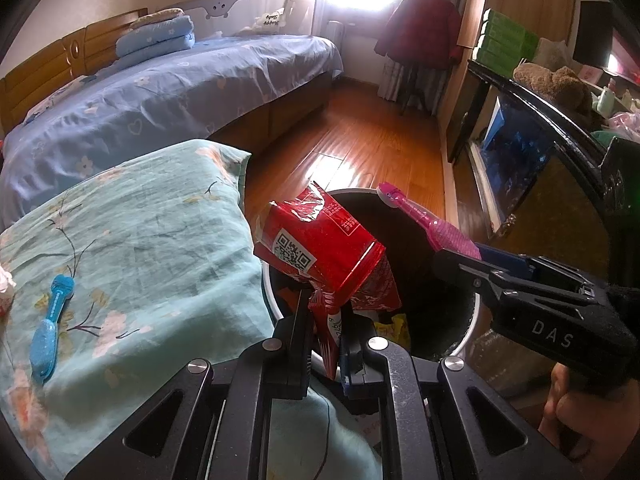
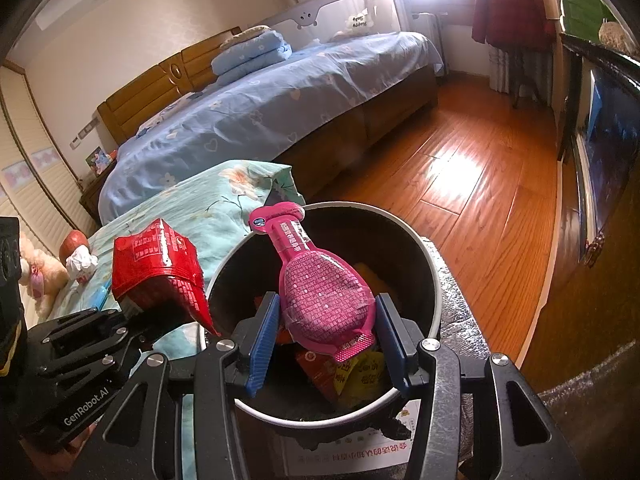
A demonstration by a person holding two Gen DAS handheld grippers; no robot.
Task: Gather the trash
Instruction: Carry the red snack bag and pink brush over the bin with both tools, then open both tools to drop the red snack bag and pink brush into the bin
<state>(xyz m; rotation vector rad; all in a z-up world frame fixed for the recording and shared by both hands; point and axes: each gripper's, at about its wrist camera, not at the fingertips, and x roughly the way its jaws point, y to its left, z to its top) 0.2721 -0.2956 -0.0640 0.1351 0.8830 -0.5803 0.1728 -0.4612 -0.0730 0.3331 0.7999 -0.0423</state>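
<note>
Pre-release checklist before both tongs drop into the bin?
1. Left tongs clamped on red bag: ok.
2. Right tongs clamped on pink pouch: ok.
3. Pouch over bin mouth: ok.
4. Red bag fully over the mouth: not ok; in the right view it hangs at the left rim, partly over the bedding.
5. Room in bin: ok, wrappers low inside.
6. Trash left on bedding: not ok, blue pouch remains.
</note>
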